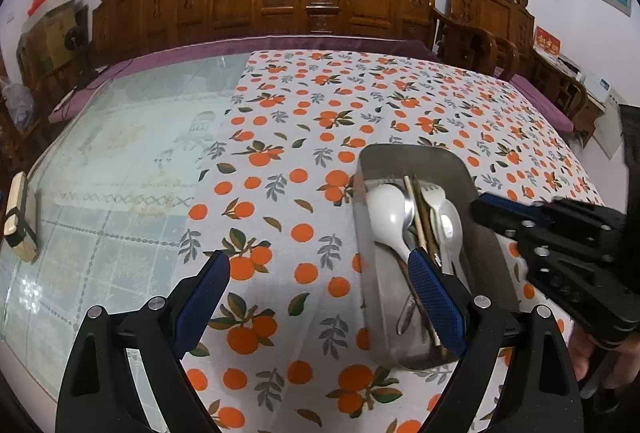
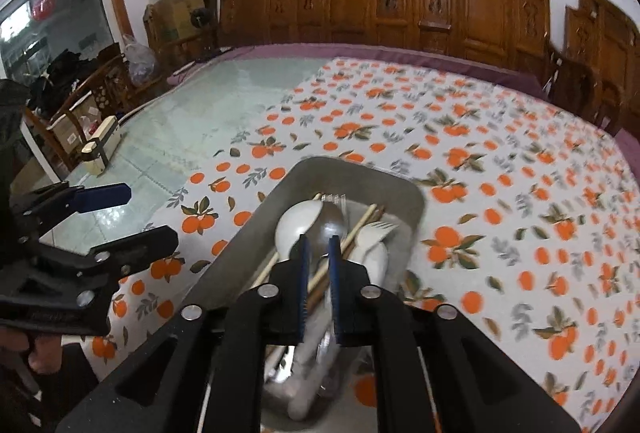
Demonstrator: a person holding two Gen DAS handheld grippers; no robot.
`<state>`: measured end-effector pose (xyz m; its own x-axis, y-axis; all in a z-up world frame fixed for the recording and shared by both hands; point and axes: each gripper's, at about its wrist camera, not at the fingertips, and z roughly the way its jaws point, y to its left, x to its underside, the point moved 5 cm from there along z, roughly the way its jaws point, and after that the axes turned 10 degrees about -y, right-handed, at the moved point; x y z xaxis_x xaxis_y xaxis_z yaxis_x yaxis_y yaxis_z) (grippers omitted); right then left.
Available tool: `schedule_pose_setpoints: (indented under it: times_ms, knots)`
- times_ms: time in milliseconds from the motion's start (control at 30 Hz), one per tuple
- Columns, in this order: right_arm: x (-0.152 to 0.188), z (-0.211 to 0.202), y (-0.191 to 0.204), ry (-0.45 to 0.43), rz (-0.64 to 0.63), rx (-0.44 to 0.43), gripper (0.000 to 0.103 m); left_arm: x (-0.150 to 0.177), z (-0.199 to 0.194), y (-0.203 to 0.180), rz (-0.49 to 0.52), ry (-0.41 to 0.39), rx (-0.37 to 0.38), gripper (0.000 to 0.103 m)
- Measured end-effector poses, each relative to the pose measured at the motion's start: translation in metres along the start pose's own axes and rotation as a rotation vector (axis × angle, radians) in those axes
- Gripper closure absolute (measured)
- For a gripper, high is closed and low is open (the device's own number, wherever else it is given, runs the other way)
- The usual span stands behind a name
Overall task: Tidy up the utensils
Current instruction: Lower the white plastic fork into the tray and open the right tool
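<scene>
— While my right tongs (image 2: pixel 319 247) hang low over the rectangular stainless-steel tray (image 2: pixel 408 205), where does the job stand?

— Close to done, I judge. The big white plastic spoon (image 2: pixel 294 225), a shiny metal spoon (image 2: pixel 332 219), the white plastic fork (image 2: pixel 376 231), a smaller white spoon (image 1: pixel 450 223) and the pair of wooden chopsticks (image 2: pixel 360 225) all lie together inside that tray, heads toward the far end. I see no loose utensil on the orange-print tablecloth (image 2: pixel 500 161) anywhere around it.

— Are your right tongs carrying anything?

— The blue pads stand nearly together with a narrow gap, right above the handles. Whether they pinch a handle or merely hover, I cannot tell; the view is blurred there.

— And the left?

— My left tongs (image 1: pixel 316 269) are spread wide and empty, with the right pad over the tray's near end and the left pad over bare cloth beside it.

— What remains?

— Perhaps only straightening the heap, since the pieces overlap and the chopsticks cross the spoons at a slant. The tray sits on the counter near its front edge, on the cloth.
</scene>
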<state>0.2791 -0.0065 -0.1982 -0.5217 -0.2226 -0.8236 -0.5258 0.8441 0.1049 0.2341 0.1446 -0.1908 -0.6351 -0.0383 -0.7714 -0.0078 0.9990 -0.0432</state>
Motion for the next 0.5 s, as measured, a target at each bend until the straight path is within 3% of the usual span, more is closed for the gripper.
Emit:
schedule_pose_setpoints:
  times_ms: [133,267,500]
  knots:
    - [-0.001,-0.028,-0.014,-0.040,-0.009,0.036,0.070,-0.004,-0.006,-0.011,0.009,-0.018,0.001,0.016]
    - [0.000,-0.052,-0.034,-0.067,0.022,0.077,0.054,-0.009,-0.014,-0.026,0.025,-0.036,0.005,0.008]
    - [0.005,-0.096,-0.061,-0.123,0.052,0.155,0.013,-0.013,-0.025,-0.049,0.027,-0.043,0.017,0.008]
